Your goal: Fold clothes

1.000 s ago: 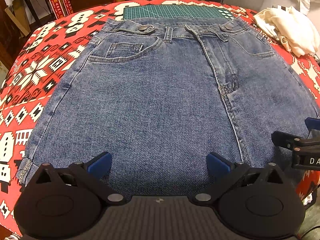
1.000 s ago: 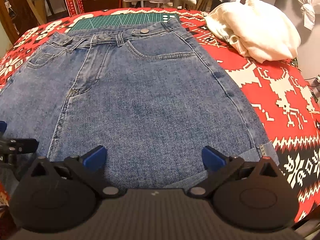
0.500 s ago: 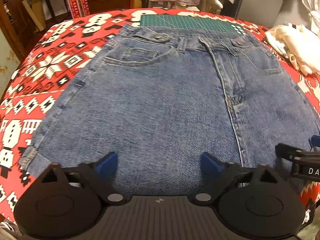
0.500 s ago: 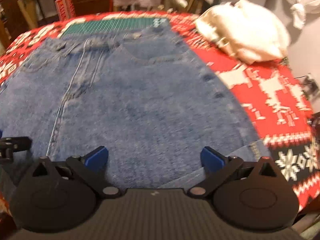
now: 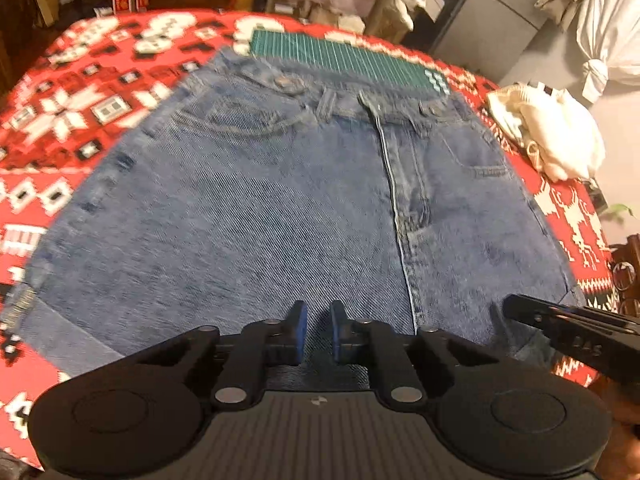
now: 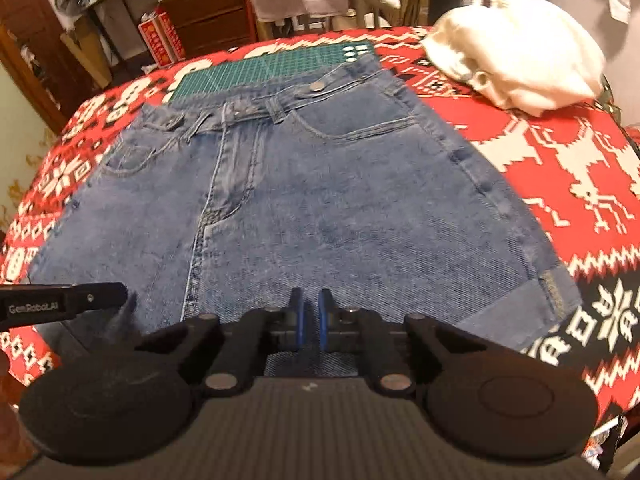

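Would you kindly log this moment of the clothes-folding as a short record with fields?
garment: denim shorts, spread front side up, waistband at the far end
surface: red patterned cloth
under waistband: green cutting mat, partly covered
left hand-held gripper: fingers nearly together on the near hem of the shorts
right hand-held gripper: fingers nearly together on the near hem, beside the cuffed corner
other item: cream garment, bunched at the far right
fold state: no fold visible yet
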